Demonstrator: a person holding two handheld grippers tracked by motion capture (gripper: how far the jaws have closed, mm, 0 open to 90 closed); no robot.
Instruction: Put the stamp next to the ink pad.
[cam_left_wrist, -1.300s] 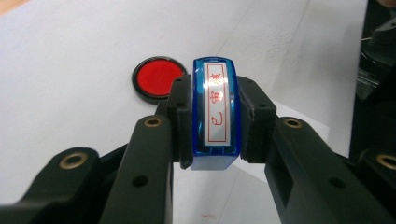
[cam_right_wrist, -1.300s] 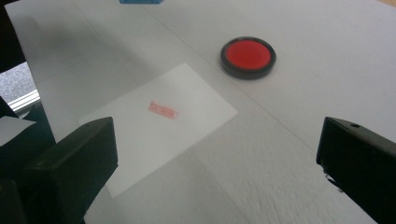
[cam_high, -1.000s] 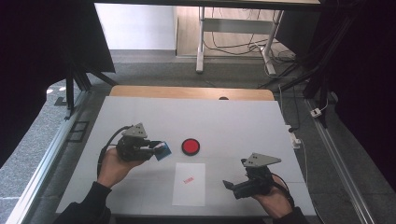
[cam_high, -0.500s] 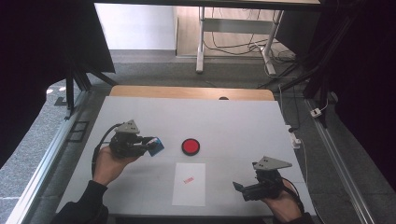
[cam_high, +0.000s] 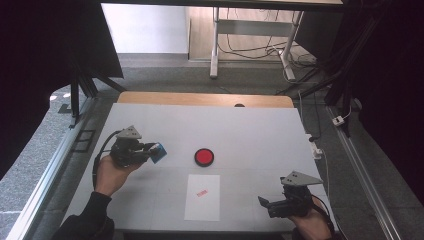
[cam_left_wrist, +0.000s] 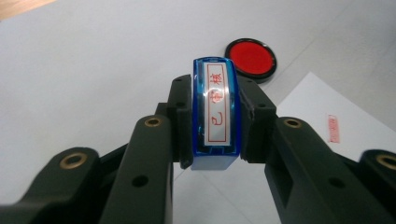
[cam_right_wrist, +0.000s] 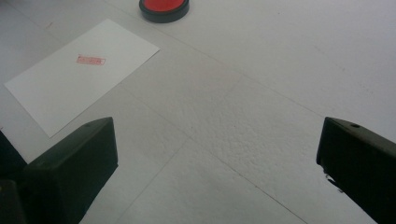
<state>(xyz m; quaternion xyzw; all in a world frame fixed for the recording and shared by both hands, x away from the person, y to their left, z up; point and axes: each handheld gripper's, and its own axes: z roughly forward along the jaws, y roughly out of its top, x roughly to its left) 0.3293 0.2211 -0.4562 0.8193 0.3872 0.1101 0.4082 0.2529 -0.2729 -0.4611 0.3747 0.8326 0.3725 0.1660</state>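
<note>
My left claw (cam_left_wrist: 215, 140) clamped on blue translucent plastic stamp block with red characters on label (cam_left_wrist: 215, 109), held above grey table (cam_high: 250, 130), left of round red ink pad in black case (cam_high: 204, 157). White paper sheet bearing red rectangular imprint (cam_high: 202, 197) near front edge. My right claw (cam_right_wrist: 217, 154) spread wide, empty, low over table. Risk: narrow grip on smooth sides, stamp may twist or slip; second press could smear or overlap imprint.

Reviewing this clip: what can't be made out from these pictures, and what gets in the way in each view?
- Blue stamp, left gripper view: its sides are covered by the jaws clamping it; its inking face points away.
- Red imprint on the paper sheet: too small to read in the high view, too blurred in the right gripper view.
- Right gripper, high view: jaw opening too small and dark to judge.
- Small dark object at the table's far edge: too small to identify.
</note>
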